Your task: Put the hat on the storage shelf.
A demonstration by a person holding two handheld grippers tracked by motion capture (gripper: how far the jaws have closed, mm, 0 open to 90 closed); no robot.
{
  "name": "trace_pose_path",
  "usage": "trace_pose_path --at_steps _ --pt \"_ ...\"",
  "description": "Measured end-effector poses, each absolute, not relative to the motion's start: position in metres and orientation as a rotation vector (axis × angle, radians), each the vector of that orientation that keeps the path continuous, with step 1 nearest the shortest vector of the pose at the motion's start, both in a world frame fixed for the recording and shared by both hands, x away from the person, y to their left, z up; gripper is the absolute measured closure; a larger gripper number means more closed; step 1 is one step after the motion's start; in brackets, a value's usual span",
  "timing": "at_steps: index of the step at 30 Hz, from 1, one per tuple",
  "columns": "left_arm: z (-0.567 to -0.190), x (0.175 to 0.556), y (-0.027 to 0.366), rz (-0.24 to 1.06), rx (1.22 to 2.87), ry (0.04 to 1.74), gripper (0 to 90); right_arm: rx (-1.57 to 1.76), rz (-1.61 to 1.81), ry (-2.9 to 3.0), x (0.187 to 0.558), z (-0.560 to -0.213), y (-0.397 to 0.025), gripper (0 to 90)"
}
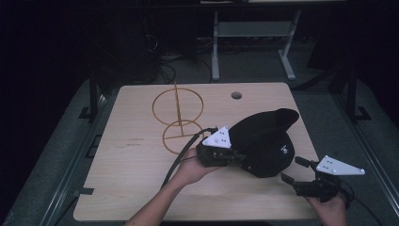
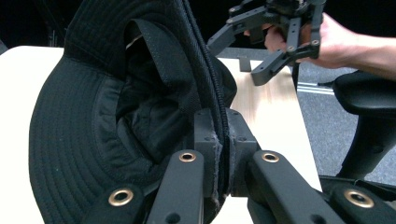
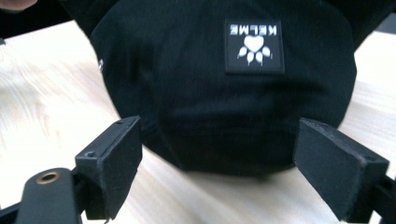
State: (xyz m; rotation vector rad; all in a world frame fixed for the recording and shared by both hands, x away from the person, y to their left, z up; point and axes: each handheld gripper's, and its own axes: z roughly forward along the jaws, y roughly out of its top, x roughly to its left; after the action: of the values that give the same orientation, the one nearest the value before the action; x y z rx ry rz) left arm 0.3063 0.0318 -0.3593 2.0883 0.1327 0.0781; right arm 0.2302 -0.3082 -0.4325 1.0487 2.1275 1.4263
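A black bucket hat lies tilted on the right half of the wooden table. My left gripper is shut on the hat's brim, which runs up between its jaws in the left gripper view. My right gripper is open just right of the hat, near the table's front right corner. In the right gripper view the hat's crown, with a white paw logo patch, sits just beyond and between the two spread pads.
A thin wooden stand of two rings on an upright rod stands at the table's back middle. A round cable hole is near the far edge. A grey metal frame and dark floor lie behind the table.
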Motion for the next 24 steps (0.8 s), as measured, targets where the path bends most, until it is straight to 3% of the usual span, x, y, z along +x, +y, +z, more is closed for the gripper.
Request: trace_pose_path --at_steps 9,12,14,18,21,24 --pt "-0.358 0.307 0.030 0.053 2.057 0.139 85.3 1.077 1.489 2.098 0.246 -0.438 -0.299 17.9" --pt "-0.358 0.306 0.027 0.048 2.056 0.136 85.3 1.068 1.530 2.087 0.249 -0.443 -0.299 32.0" --pt "-0.358 0.306 0.025 0.041 2.056 0.130 85.3 1.035 1.553 2.102 0.252 -0.445 -0.298 50.7" --pt "-0.358 0.304 0.021 0.046 2.062 0.122 85.3 0.986 1.526 2.114 0.252 -0.445 -0.291 74.1" --pt "-0.358 0.304 0.022 0.047 2.065 0.130 85.1 0.951 1.503 2.108 0.250 -0.443 -0.290 83.2" --pt "-0.358 0.304 0.023 0.057 2.069 0.132 85.1 0.941 1.506 2.099 0.248 -0.440 -0.291 85.2"
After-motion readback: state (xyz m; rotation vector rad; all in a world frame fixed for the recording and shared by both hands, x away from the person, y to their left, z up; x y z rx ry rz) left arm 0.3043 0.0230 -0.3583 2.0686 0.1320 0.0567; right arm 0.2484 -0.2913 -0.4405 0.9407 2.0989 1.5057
